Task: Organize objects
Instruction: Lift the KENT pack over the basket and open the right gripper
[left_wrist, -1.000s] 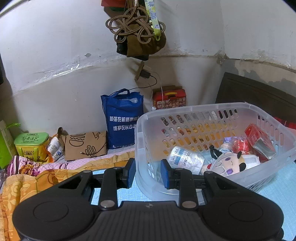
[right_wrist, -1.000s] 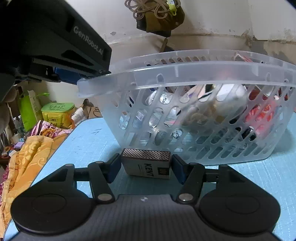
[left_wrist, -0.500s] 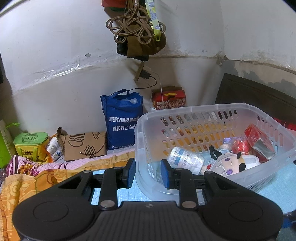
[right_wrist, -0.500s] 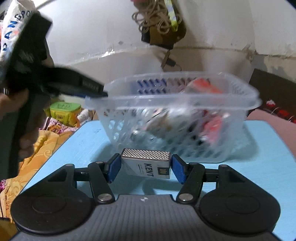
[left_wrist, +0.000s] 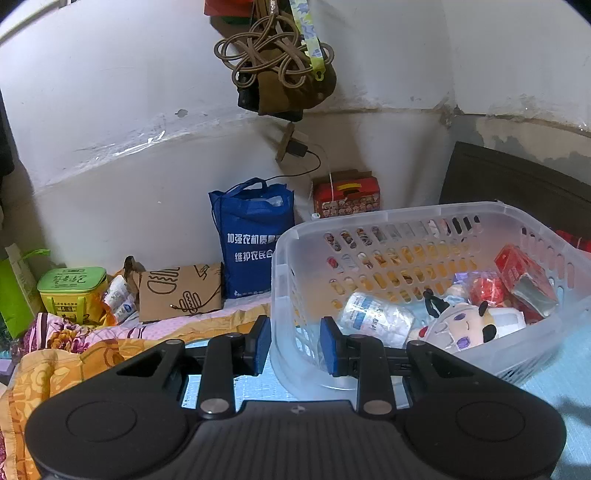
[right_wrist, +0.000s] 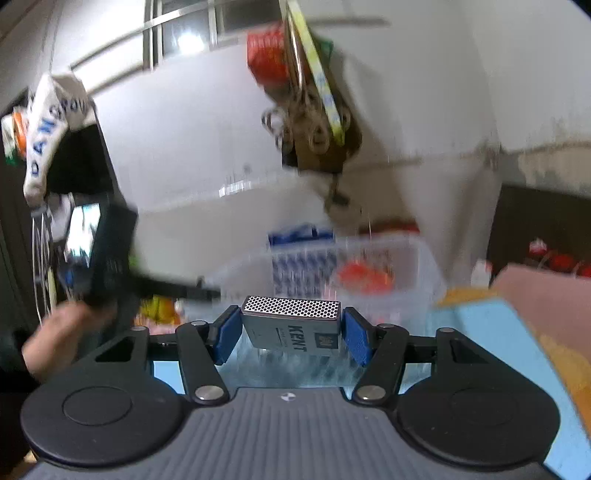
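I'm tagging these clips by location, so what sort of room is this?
Probably a lived-in bedroom or storage corner at home: a floral blanket, a shopping bag against a worn white wall, and a plastic basket of odds and ends.

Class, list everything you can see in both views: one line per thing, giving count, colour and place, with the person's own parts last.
basket: one, clear, on the blue mat
bottle: one, white, in basket
plush doll: one, white, in basket
red packs: several, in basket
blue bag: one, by wall
green tin: one, far left
Kent box: one, grey, in right gripper
left gripper: black, astride basket rim
right gripper: black, shut on box
hand: one, holding left gripper
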